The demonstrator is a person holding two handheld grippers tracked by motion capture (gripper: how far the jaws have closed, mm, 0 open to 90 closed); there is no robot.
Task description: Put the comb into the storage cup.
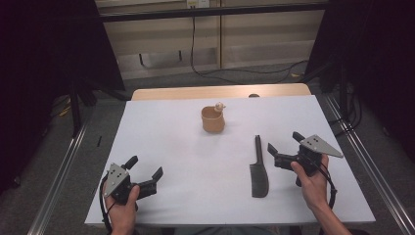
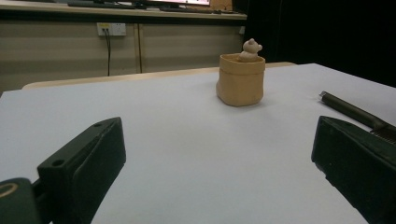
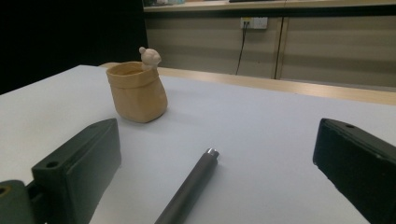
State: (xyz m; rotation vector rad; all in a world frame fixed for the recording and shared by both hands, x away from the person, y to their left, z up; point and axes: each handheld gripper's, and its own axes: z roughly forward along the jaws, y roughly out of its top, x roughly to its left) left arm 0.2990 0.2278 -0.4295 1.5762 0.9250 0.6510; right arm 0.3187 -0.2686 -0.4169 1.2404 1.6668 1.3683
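A tan pot (image 1: 213, 120) shaped like a rolled paper bag stands mid-table, with a small bear figure (image 1: 219, 105) peeking over its rim. The pot (image 2: 240, 79) and the bear (image 2: 251, 49) show ahead in the left gripper view, and the pot (image 3: 137, 91) again in the right gripper view. A dark comb (image 1: 258, 170) lies flat right of centre, its handle (image 3: 189, 189) pointing away. My left gripper (image 1: 145, 165) rests open at the near left, nothing between its jaws. My right gripper (image 1: 285, 141) sits open just right of the comb, not touching it.
A white sheet (image 1: 176, 161) covers the table, with a wooden edge (image 1: 220, 92) showing at the far side. Metal rails run along both sides on the floor. Cables and a wall socket (image 2: 111, 29) lie beyond the table.
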